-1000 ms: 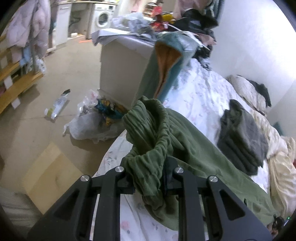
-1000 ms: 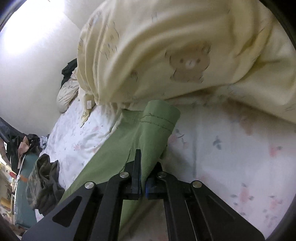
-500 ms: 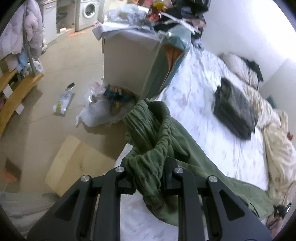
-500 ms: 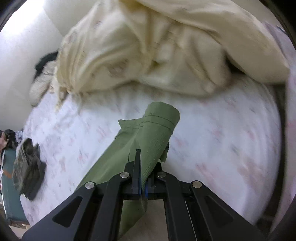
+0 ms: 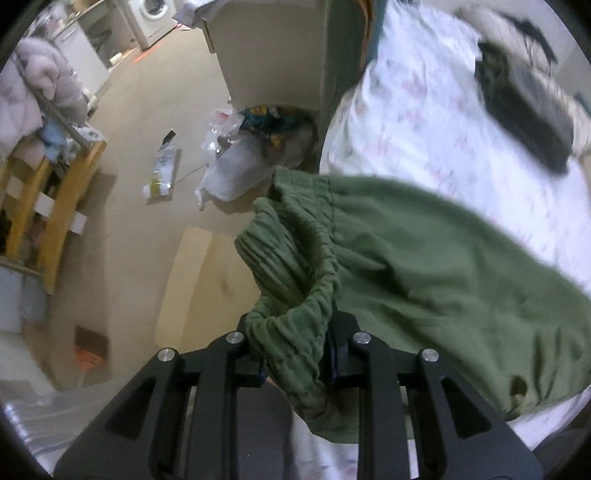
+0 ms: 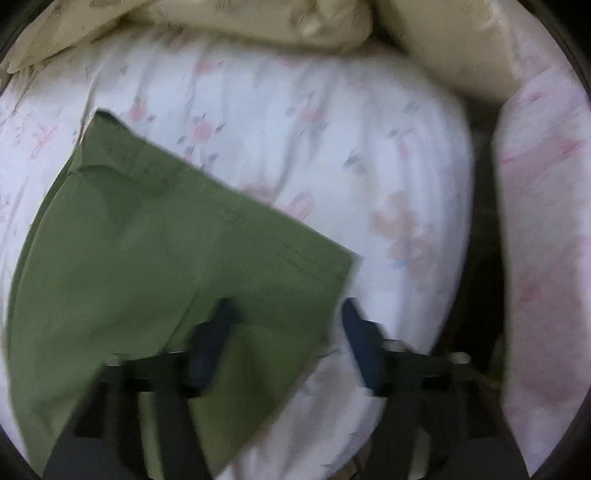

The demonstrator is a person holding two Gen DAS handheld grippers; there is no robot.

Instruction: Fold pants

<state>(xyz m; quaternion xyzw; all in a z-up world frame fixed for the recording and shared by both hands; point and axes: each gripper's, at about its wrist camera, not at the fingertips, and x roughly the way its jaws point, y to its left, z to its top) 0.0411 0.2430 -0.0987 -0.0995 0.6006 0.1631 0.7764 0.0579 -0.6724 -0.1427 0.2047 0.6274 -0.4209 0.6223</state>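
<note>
Right claw (image 6: 284, 325) jaws have just been opening, released; the pants (image 6: 155, 258) hem lies flat on the bed (image 6: 332, 140) under it, probably untouched. Left claw (image 5: 295, 354) clenched on the waistband (image 5: 295, 258). Laid out, ready for folding.

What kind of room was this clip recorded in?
Most likely a lived-in bedroom, perhaps a studio flat: a bed with a floral sheet and cream duvet, a washing machine at the far end, and a rubbish bag on the floor.
</note>
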